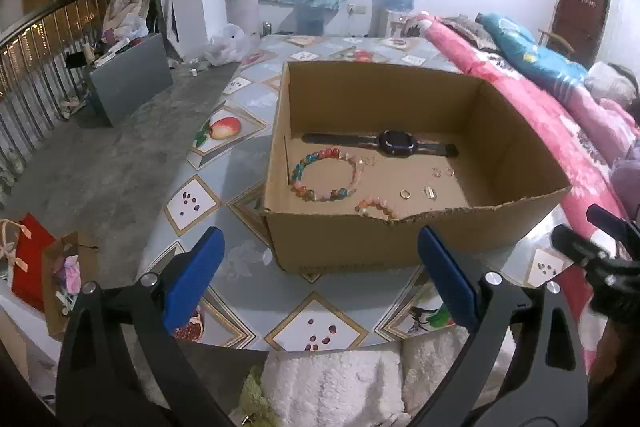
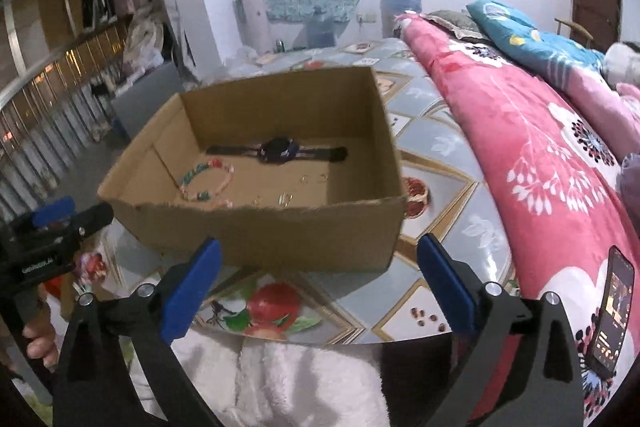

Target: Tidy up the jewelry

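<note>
Both claws, left (image 1: 320, 279) and right (image 2: 320, 279), gape empty before the cardboard box (image 1: 376, 243); its light, slippery bead bracelet (image 1: 326, 175) looks best pinched across one strand.

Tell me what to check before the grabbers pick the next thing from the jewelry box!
1. Left gripper open with nothing in it: ok.
2. Right gripper open with nothing in it: ok.
3. Cardboard box sitting flat on the table: ok.
4. Watch lying apart from the big bead bracelet: ok.
5. Small bracelet fully in sight: not ok, the box's front wall hides part.
6. Tiny rings counted: cannot tell, too small.
</note>
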{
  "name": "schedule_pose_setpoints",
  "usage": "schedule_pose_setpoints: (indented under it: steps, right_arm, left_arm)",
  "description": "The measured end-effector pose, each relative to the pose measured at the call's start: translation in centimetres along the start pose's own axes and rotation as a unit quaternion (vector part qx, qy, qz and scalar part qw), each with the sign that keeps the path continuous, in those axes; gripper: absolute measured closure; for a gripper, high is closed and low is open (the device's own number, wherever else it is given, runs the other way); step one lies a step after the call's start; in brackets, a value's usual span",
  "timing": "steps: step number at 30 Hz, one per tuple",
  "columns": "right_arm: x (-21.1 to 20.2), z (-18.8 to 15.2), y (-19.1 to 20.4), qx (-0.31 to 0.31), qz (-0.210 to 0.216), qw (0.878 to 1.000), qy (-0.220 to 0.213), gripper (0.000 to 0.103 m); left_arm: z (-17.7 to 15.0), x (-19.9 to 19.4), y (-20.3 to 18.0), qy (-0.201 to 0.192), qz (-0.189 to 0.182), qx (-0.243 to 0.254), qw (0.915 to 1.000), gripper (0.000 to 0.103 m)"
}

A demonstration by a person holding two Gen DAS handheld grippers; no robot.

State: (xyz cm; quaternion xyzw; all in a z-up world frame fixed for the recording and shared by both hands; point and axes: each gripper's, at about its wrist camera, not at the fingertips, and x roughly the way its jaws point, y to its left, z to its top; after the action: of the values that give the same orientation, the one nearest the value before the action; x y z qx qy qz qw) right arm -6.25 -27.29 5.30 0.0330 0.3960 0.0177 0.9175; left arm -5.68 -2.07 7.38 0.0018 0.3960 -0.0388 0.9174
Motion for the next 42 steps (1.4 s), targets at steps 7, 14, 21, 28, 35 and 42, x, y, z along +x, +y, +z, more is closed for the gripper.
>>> schedule_pose_setpoints:
  steps: [7, 14, 21, 28, 35, 42]
  right_arm:
    - [1.5, -0.2, 1.8, 0.000, -0.009, 1.000, 0.027, 0.007]
    - [1.8, 0.0, 1.9, -0.003, -0.020, 0.999, 0.030, 0.007]
    - [1.9, 0.0, 2.2, -0.005, -0.021, 0.999, 0.033, 0.007]
    - [1.9, 0.1, 2.4, -0.005, -0.022, 0.999, 0.033, 0.007]
    - [2.2, 0.2, 2.3, 0.004, -0.022, 0.999, 0.039, 0.007]
    - [2.5, 0.3, 2.4, 0.004, -0.028, 0.999, 0.043, 0.007]
  left_arm:
    - [-0.9, 2.4, -2.0, 0.051, 0.012, 0.016, 0.9985, 0.010]
    - [-0.7, 2.6, -2.1, 0.058, 0.013, 0.007, 0.9982, 0.010]
    - [-0.7, 2.8, -2.1, 0.063, 0.022, 0.008, 0.9977, 0.010]
    - [-0.6, 2.6, -2.2, 0.058, 0.030, 0.010, 0.9978, 0.010]
    - [-0.5, 2.6, -2.3, 0.057, 0.036, 0.008, 0.9977, 0.010]
    - [-0.4, 2.9, -2.2, 0.061, 0.039, 0.005, 0.9974, 0.010]
